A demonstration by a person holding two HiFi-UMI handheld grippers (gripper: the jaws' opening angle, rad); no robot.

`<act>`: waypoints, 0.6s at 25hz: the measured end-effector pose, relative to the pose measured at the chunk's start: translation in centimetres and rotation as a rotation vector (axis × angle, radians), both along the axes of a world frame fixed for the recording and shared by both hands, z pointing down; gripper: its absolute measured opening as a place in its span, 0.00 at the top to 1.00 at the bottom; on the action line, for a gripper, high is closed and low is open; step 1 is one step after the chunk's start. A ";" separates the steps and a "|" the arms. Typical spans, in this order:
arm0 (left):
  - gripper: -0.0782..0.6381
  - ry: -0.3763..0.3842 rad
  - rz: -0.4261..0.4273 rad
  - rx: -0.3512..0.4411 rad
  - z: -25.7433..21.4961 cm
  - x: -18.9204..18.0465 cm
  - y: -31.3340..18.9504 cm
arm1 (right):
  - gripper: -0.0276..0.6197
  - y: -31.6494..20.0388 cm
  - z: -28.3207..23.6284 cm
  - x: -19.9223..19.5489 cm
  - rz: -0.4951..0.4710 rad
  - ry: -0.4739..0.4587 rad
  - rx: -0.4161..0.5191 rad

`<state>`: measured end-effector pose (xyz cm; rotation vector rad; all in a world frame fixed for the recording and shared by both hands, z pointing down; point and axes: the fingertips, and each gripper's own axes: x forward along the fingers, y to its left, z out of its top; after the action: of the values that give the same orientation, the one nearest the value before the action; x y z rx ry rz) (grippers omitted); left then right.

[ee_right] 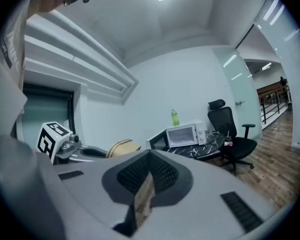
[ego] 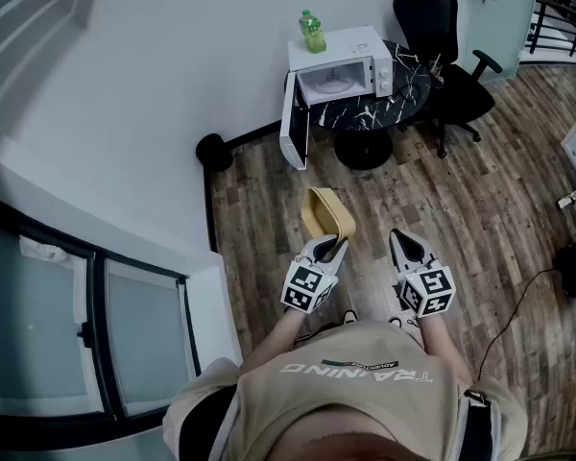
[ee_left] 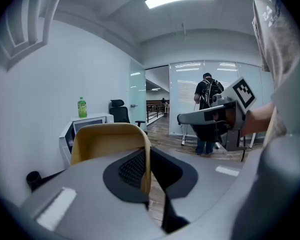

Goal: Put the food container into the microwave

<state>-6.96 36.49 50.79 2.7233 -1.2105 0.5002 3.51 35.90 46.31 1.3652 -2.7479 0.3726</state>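
Tan food container (ego: 326, 214) rim clamped in left hand-held gripper (ego: 331, 245); right hand-held gripper (ego: 408, 243) nearly closed, empty; microwave (ego: 341, 65) door open.

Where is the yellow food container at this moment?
In the head view the food container is near the centre, clamped between the jaws of the left gripper above the wooden floor, well short of the open microwave ahead.
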 end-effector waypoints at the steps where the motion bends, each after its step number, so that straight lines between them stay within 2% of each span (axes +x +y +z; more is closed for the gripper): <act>1: 0.85 0.005 0.004 -0.005 0.0 -0.3 -0.2 | 0.95 0.1 -0.3 -0.5 -0.004 -0.003 -0.001; 6: 0.85 0.020 0.028 0.003 0.2 -1.1 -2.5 | 0.95 -0.9 -1.0 -1.5 0.017 0.001 0.004; 11: 0.85 0.025 0.085 0.004 0.7 -1.5 -4.1 | 0.94 -2.3 -0.1 -2.7 0.046 0.094 0.043; 13: 0.85 0.033 0.100 -0.014 1.3 -1.8 -4.5 | 0.94 -2.9 0.7 -3.7 0.041 0.134 0.032; 15: 0.85 0.042 0.114 -0.036 2.0 -2.0 -4.9 | 0.94 -3.6 1.7 -4.5 0.037 0.134 -0.003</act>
<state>-8.95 31.60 52.83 2.7691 -1.0307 0.4702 -1.00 32.34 47.98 1.3873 -2.6167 0.2757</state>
